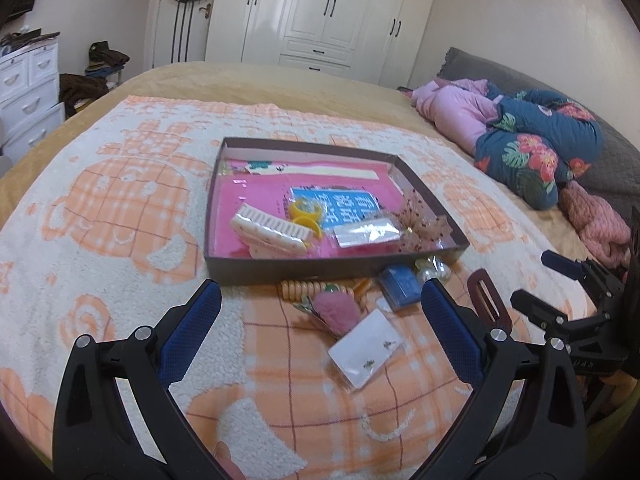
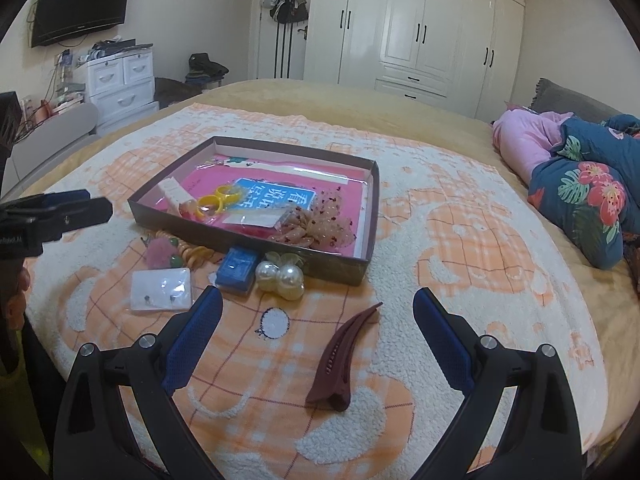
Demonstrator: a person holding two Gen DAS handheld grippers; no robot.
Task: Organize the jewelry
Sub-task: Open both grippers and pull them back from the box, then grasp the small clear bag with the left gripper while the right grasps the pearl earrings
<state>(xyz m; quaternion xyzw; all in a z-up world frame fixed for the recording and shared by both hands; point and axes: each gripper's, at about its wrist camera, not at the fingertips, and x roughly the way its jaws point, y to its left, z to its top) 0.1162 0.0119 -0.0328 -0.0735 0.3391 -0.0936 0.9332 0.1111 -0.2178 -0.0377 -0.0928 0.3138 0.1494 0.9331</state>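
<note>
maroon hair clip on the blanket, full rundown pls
The maroon hair clip is a long, curved beak-style clip, matte and plastic-looking, with a row of small holes along its side. It is closed and lies on the orange-and-white blanket, outside the box, between the open right gripper fingers, untouched.

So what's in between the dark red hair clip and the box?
In the right wrist view, the pearl hair tie lies between the dark red hair clip and the box; otherwise just bare blanket.

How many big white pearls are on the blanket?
2 pearls show, touching side by side just outside the box's near wall: left pearl, right pearl. More may hide behind them.
</note>
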